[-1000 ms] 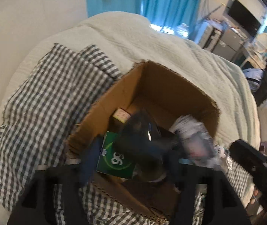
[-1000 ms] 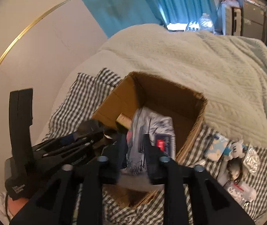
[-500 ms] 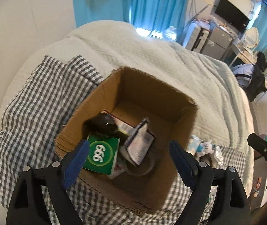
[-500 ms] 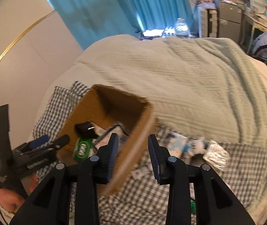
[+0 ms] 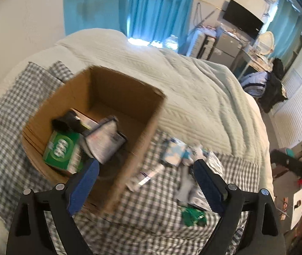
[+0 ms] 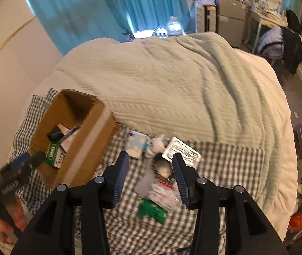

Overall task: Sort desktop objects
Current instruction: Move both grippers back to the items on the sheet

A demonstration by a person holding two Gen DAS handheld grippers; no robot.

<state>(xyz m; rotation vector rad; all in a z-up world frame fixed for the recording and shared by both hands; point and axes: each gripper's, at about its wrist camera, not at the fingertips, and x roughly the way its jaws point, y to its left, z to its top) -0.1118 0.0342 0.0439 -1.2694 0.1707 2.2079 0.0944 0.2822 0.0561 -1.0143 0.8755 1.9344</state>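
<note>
A brown cardboard box (image 5: 129, 89) (image 6: 91, 136) stands on a checked cloth (image 5: 151, 208) (image 6: 225, 165) on the bed. In it lie a green carton (image 5: 62, 150) (image 6: 54, 155), a black object (image 5: 66, 121) and a grey-white packet (image 5: 104, 140). Right of the box is a pile of loose items: a blue-white pack (image 5: 174, 153) (image 6: 137, 144), a clear blister pack (image 6: 181, 154), a green wrapper (image 5: 192, 214) (image 6: 151, 210). My left gripper (image 5: 145, 170) is open and empty, over the box's near right wall. My right gripper (image 6: 149, 167) is open and empty above the pile.
A pale knitted blanket (image 6: 172, 80) covers the bed behind the cloth. Blue curtains (image 6: 100, 6) hang at the back. Furniture and clothes (image 6: 286, 36) stand to the right. The left gripper also shows at the left edge of the right wrist view (image 6: 17, 170).
Both grippers let go of what they held into the box, opened and pulled back. Both views swung right, from the box toward the pile of loose items.
</note>
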